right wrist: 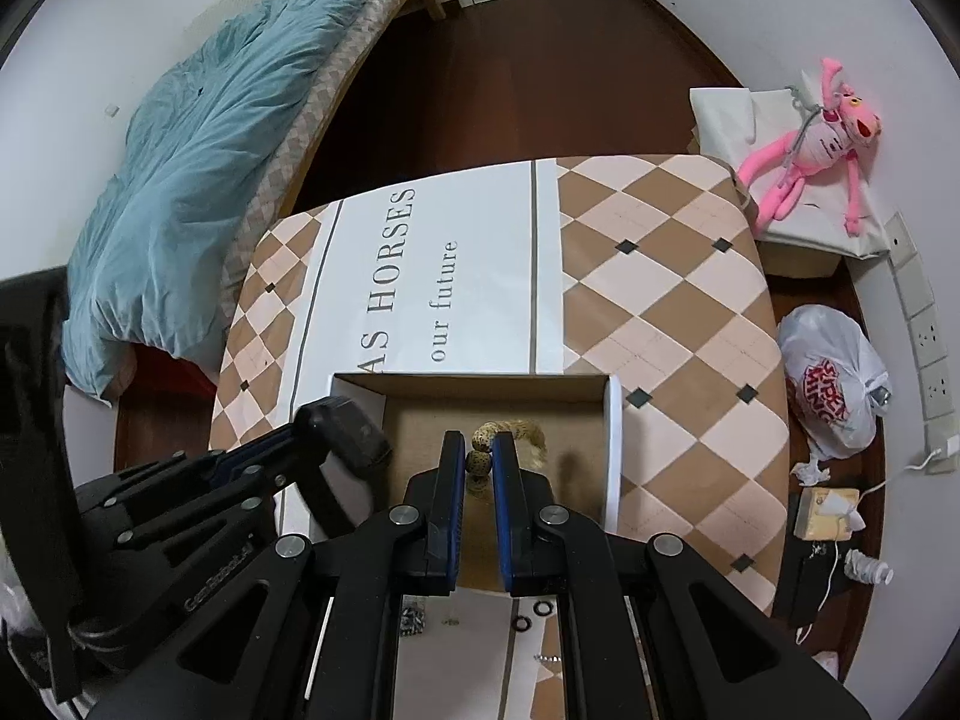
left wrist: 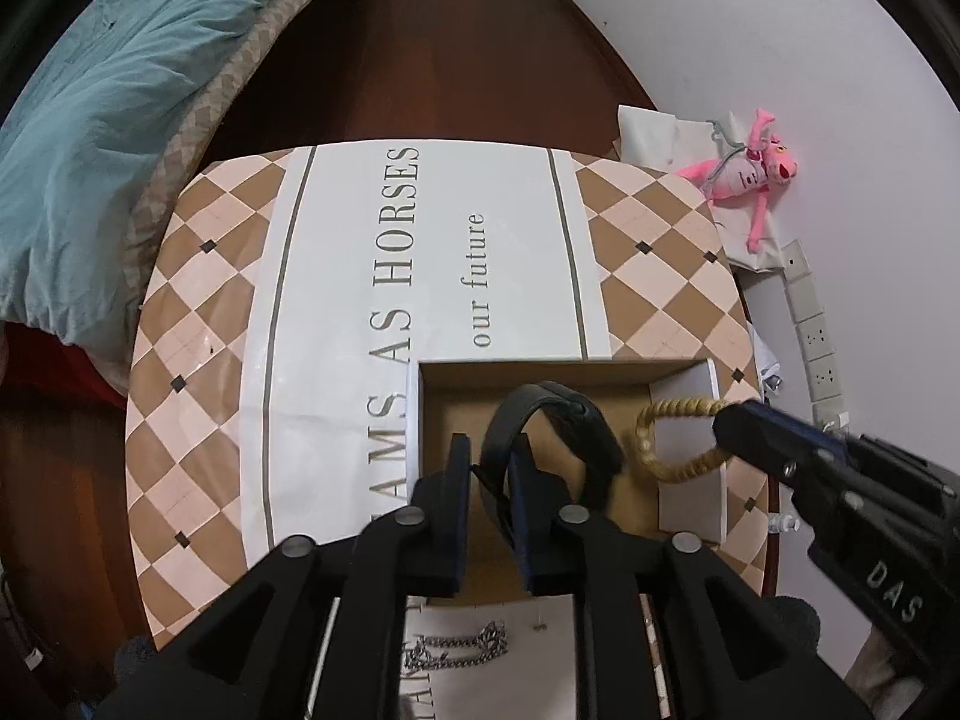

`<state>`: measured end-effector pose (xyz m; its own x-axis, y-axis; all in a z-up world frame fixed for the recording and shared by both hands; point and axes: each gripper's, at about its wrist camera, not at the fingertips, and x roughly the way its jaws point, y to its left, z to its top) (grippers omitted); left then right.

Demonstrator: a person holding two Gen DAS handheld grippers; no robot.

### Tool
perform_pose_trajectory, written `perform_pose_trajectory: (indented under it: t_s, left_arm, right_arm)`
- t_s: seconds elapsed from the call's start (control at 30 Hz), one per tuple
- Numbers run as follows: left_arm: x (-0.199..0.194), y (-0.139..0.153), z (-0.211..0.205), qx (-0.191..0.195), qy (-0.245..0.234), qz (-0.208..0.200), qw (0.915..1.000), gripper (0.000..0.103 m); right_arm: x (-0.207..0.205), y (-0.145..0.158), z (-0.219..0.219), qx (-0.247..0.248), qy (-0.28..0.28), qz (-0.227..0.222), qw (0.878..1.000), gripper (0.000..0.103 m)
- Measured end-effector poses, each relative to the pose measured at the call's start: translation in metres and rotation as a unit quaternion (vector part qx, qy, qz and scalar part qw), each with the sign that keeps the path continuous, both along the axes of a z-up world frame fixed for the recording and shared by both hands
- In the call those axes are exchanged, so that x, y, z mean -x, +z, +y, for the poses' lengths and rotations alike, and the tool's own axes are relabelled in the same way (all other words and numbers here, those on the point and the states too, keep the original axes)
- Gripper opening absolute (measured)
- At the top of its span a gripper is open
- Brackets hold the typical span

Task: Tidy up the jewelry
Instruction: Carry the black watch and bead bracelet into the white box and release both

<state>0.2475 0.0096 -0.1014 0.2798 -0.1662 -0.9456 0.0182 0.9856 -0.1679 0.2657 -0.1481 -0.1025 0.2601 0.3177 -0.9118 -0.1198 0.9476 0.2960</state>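
Observation:
An open cardboard box (left wrist: pixel 690 462) with white walls sits on the table (left wrist: pixel 204 312); it also shows in the right wrist view (right wrist: pixel 612 450). My left gripper (left wrist: pixel 492 462) is shut on a black band watch (left wrist: pixel 552 420) and holds it over the box. My right gripper (right wrist: pixel 479 450) is shut on a tan beaded bracelet (right wrist: pixel 483 438) over the box; in the left wrist view the bracelet (left wrist: pixel 672 468) hangs from the right gripper (left wrist: pixel 729 420). A silver chain (left wrist: pixel 456 651) lies on the table in front of the box.
Small black rings (right wrist: pixel 531 615) and a hook lie near the front table edge. A bed with a teal duvet (left wrist: pixel 102 120) stands to the left. A pink plush toy (right wrist: pixel 810 144), a plastic bag (right wrist: pixel 834 384) and wall sockets are to the right.

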Motion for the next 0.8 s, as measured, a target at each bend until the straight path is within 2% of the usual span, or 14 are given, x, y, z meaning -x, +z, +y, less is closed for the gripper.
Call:
perform_pose_trajectory:
  t_s: [0.1,0.13,0.17,0.23,0.3,0.37,0.4,0.43,0.47,0.57,0.67,0.8]
  left_arm:
    - [-0.007,0.0,0.002,-0.009,0.005,-0.009,0.9999,0.045]
    - [-0.008,0.0,0.005,-0.008,0.011,-0.01,0.9999,0.066]
    - [-0.009,0.001,0.007,-0.006,0.017,-0.011,0.9998,0.081]
    - [-0.008,0.001,0.011,-0.01,0.024,-0.012,0.9996,0.085]
    - [-0.005,0.0,0.013,-0.02,0.029,-0.016,0.9992,0.087]
    - [-0.001,-0.002,0.015,-0.033,0.033,-0.021,0.9987,0.093]
    - [0.003,-0.004,0.015,-0.04,0.035,-0.027,0.9982,0.095]
    - [0.006,-0.005,0.015,-0.047,0.036,-0.031,0.9978,0.096]
    - [0.009,-0.007,0.015,-0.055,0.038,-0.036,0.9971,0.097]
    - [0.019,-0.013,0.015,-0.075,0.039,-0.049,0.9952,0.097]
    - [0.027,-0.02,0.015,-0.09,0.038,-0.053,0.9938,0.098]
    - [0.034,-0.026,0.016,-0.093,0.037,-0.049,0.9938,0.098]
  right_arm:
    - [-0.009,-0.012,-0.003,-0.005,-0.001,0.022,1.0,0.01]
    - [-0.01,-0.016,-0.005,-0.003,0.0,0.028,1.0,0.013]
    - [-0.01,-0.019,-0.008,0.003,0.0,0.033,0.999,0.018]
    - [-0.007,-0.023,-0.012,0.02,-0.005,0.031,0.999,0.055]
    - [-0.003,-0.026,-0.017,0.032,-0.01,0.026,0.999,0.067]
    - [0.002,-0.028,-0.021,0.056,-0.018,0.02,0.998,0.068]
    - [0.004,-0.029,-0.022,0.067,-0.022,0.017,0.997,0.077]
    - [0.008,-0.031,-0.023,0.084,-0.026,0.013,0.996,0.09]
    - [0.01,-0.033,-0.024,0.097,-0.029,0.01,0.995,0.094]
    - [0.022,-0.042,-0.022,0.131,-0.027,0.005,0.991,0.095]
    - [0.03,-0.051,-0.021,0.139,-0.025,0.008,0.99,0.095]
    - [0.04,-0.054,-0.017,0.152,-0.026,0.001,0.988,0.095]
